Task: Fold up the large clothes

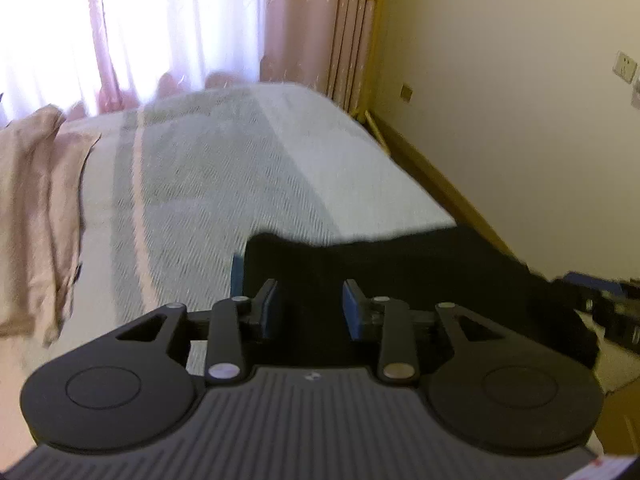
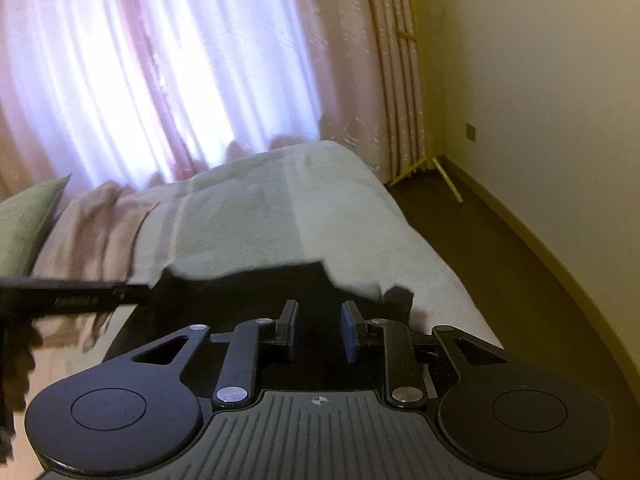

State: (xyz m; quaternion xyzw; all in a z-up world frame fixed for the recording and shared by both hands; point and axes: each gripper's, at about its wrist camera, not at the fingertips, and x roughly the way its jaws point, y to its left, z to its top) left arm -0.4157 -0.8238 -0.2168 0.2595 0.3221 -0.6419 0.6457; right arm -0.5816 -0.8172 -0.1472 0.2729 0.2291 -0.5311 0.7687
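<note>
A black garment (image 1: 400, 272) hangs stretched in front of me over the near end of the bed, its top edge running roughly level. My left gripper (image 1: 311, 308) has its blue pads (image 1: 354, 312) a little apart with black cloth between them, near the garment's left corner. In the right wrist view the same black garment (image 2: 248, 288) fills the space between the pads of my right gripper (image 2: 318, 328), which pinches it near the right end. The left gripper's body (image 2: 60, 300) shows as a dark bar at the left edge. The garment's lower part is hidden.
The bed's white textured cover (image 1: 240, 160) stretches ahead to pink curtains (image 2: 160, 80). A pink blanket (image 1: 36, 200) lies on its left side beside a green pillow (image 2: 24, 224). Dark floor (image 2: 520, 260) and a cream wall (image 1: 500, 100) run along the right, with a wooden stand (image 2: 416, 172) in the corner.
</note>
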